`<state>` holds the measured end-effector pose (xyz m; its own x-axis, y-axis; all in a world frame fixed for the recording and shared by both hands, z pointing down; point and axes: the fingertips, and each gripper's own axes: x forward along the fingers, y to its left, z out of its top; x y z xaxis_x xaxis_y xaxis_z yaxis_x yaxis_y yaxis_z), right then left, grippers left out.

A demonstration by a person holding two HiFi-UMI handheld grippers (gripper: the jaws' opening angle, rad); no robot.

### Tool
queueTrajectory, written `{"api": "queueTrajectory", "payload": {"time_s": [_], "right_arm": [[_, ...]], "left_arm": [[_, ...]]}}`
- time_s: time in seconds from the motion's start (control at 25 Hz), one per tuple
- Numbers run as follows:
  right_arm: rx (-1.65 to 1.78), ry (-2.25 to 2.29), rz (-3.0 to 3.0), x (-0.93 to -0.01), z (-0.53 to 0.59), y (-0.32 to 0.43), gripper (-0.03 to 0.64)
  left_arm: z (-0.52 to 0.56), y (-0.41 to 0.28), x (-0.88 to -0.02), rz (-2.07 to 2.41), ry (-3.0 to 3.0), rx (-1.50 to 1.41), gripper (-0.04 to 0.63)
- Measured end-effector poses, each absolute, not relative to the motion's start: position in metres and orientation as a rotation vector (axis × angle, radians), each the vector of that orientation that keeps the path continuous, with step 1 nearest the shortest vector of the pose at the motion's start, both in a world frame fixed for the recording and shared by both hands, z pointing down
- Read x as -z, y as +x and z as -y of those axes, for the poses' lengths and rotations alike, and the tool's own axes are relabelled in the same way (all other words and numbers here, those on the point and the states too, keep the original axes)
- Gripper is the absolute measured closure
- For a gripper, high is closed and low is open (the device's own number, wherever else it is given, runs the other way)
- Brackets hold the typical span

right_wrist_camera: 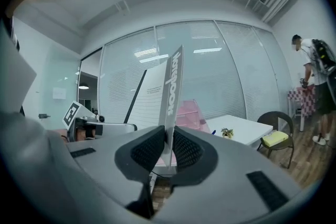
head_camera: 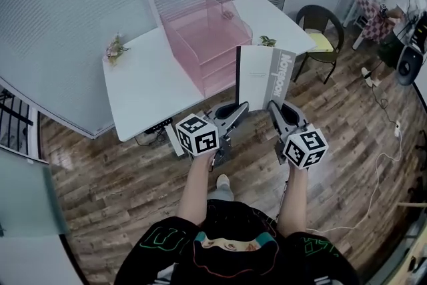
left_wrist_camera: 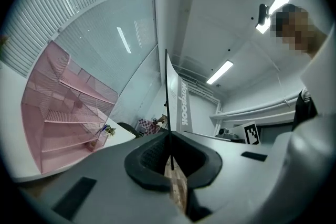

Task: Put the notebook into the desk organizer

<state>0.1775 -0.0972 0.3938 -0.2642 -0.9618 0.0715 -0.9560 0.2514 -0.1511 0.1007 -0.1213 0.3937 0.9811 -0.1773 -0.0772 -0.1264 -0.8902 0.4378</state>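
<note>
The left gripper (left_wrist_camera: 169, 150) and right gripper (right_wrist_camera: 167, 144) both clamp the lower edge of the upright grey-and-white notebook (head_camera: 263, 77). A pink wire-mesh desk organizer (head_camera: 200, 43) stands just behind.

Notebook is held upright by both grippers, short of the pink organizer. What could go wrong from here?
1. The left gripper and right gripper pinch the notebook only at its bottom edge, so it may flop or slip as you tilt it.
2. The desk organizer has low shelf gaps; a corner could catch on the mesh and shove it across the table.
</note>
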Motion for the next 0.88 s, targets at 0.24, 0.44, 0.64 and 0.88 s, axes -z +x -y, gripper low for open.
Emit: {"api": "queueTrajectory", "payload": {"time_s": [0.24, 0.44, 0.64, 0.88], "right_arm": [[0.322, -1.903, -2.471, -0.413, 0.159, 0.189, 0.586], [0.420, -1.915, -2.499, -0.440, 0.163, 0.197, 0.586], [0.522, -1.897, -2.553, -0.459, 0.180, 0.207, 0.586], [0.667, -1.848, -2.615, -0.490, 0.172, 0.212, 0.586]], "left_arm": [[0.181, 0.112, -0.414, 0.225, 2.624, 0.148, 0.594], [0.183, 0.120, -0.439, 0.232, 2.563, 0.123, 0.594], [0.196, 0.129, -0.460, 0.261, 2.476, 0.123, 0.594], [0.183, 0.133, -0.490, 0.298, 2.384, 0.118, 0.594]]}}
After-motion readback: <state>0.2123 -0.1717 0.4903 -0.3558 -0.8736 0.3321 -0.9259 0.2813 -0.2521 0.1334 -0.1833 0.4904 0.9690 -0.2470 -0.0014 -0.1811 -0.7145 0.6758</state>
